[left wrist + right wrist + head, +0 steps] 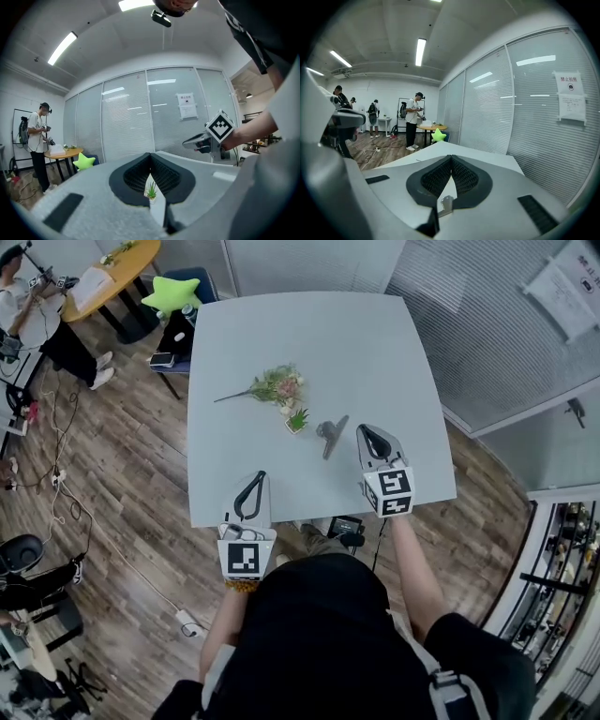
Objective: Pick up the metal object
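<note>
- Grey table (375, 352) in a glass-walled office, with wood floor all round.
- Left gripper (257, 476) sits at the near edge, jaws pressed together on nothing; best kept clear.
- Flower sprig (272, 385) and little potted plant (297, 420) are mid-table and not to be knocked.
- Metal object (332, 434) lies flat, just right of the pot.
- Right gripper (366, 430) is just beside it, jaws closed and empty. They should spread first, straddle the narrow part, then pinch.
</note>
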{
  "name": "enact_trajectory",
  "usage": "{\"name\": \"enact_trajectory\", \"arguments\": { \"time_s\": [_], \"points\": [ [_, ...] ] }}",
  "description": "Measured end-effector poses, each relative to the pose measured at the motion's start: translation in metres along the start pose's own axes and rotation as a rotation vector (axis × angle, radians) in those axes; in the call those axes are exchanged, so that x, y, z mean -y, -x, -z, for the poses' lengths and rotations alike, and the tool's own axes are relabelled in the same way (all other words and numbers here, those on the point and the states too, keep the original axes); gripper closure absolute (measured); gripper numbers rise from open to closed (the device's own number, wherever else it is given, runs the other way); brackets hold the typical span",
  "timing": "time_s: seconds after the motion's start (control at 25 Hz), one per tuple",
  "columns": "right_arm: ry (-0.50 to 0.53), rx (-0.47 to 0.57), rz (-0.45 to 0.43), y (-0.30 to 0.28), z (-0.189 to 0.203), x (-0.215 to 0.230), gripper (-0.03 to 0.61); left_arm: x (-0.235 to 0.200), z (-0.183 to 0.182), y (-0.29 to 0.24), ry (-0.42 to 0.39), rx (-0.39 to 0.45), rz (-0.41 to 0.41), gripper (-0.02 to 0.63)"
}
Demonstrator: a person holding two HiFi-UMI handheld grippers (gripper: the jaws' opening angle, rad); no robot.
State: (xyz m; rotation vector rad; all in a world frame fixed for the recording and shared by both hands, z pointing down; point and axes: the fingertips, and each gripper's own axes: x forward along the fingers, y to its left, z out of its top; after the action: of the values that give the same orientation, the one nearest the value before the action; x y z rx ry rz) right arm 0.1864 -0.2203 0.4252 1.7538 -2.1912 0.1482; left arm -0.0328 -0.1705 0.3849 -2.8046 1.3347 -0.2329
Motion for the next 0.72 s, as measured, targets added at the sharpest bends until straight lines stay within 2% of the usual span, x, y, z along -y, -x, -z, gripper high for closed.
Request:
{"name": "enact_trajectory", "arguments": {
  "time_s": [0.12,0.36,0.52,0.72],
  "points": [
    [0.012,-0.027,-0.012,-0.015,0.010,0.022,0.578,0.006,-0.009,-0.020,0.034,-0.006,0.018,0.609],
    [0.118,-0.089,-0.060,-0.052,0.022,0.036,0.577,0.013,-0.024,-0.067,-0.008,-0.004,0.037,0.609],
    [0.143,-0.079,-0.163,-0.074,0.023,0.023,0.577,0.018,-0.023,-0.093,-0.012,0.002,0.036,0.609],
    [0.273,-0.117,-0.265,-0.089,0.051,0.001,0.577,0.038,-0.006,-0.105,0.028,-0.010,0.074,0.609]
  ]
}}
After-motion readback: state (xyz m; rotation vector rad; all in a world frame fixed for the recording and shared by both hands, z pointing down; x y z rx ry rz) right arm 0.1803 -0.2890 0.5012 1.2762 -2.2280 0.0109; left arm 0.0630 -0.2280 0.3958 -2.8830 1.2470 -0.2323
